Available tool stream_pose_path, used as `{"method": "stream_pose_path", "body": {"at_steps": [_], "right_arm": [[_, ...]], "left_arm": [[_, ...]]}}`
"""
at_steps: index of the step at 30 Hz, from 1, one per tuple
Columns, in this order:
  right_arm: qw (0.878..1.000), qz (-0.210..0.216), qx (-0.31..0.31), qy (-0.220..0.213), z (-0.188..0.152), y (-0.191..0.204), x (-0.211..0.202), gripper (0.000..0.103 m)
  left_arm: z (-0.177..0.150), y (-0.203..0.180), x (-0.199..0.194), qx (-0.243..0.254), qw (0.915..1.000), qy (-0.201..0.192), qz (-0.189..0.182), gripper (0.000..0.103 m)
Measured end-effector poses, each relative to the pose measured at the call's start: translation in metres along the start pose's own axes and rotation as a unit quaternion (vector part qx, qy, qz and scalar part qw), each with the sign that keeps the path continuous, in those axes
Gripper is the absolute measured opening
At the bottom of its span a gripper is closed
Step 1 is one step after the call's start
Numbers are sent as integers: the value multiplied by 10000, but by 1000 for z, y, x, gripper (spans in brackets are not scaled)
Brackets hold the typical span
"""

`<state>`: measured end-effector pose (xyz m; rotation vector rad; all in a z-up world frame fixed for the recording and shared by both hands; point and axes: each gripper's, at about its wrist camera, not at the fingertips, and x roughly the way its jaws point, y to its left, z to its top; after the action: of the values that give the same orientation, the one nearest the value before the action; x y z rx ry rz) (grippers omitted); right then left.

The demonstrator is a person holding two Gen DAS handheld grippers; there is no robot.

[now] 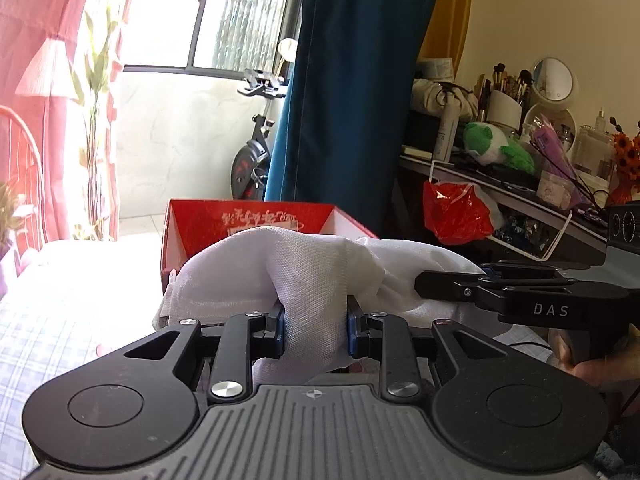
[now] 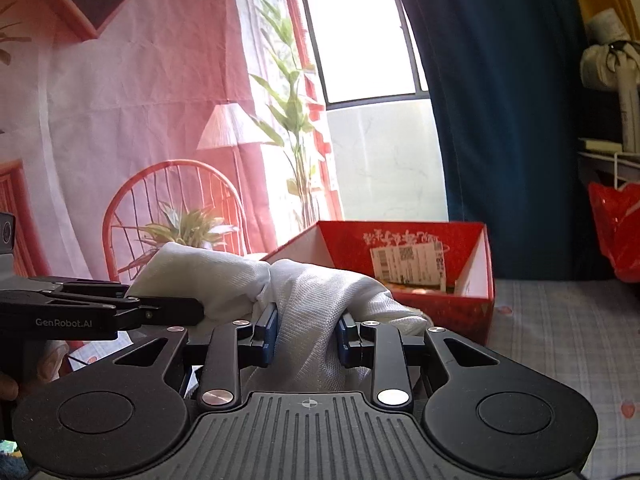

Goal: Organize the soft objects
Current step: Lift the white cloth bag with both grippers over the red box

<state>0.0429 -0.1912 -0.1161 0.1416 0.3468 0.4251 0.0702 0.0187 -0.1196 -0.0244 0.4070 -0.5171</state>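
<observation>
A bunched white cloth [image 1: 304,280] hangs between both grippers above a checked bed. My left gripper [image 1: 316,330] is shut on a thick fold of it, blue pads pressing each side. In the right wrist view my right gripper [image 2: 306,334] is shut on another fold of the same white cloth [image 2: 320,300]. The right gripper [image 1: 452,288] reaches in from the right in the left wrist view, its tips buried in the cloth. Seen from the right wrist, the left gripper [image 2: 176,310] enters from the left. An open red cardboard box [image 1: 256,224] stands just behind the cloth, also seen as the red box [image 2: 420,252].
The checked bedspread [image 2: 560,320] lies below. A dark blue curtain [image 1: 352,80] hangs behind the box. A cluttered dressing table [image 1: 520,184] with a green plush toy [image 1: 496,146] and a red plastic bag [image 1: 456,212] stands at the right. A printed pink wall hanging [image 2: 120,100] covers the left.
</observation>
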Motion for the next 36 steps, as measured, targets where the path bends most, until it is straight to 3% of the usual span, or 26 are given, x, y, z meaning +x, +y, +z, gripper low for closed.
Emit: {"method": "stream_pose_path", "body": {"at_steps": [8, 14, 27, 36], "right_arm": [[9995, 94, -154, -273, 50, -17, 16, 26], [9993, 86, -288, -216, 85, -36, 42, 26], [9970, -320, -346, 611, 108, -99, 164, 25], [9889, -577, -276, 1340, 99, -137, 238, 22]], "left_arm": [[46, 4, 12, 238, 9992, -312, -25, 29], [79, 16, 43, 361, 9990, -272, 12, 29], [114, 60, 173, 546, 9961, 658, 207, 29], [110, 94, 241, -29, 9910, 1325, 159, 29]]}}
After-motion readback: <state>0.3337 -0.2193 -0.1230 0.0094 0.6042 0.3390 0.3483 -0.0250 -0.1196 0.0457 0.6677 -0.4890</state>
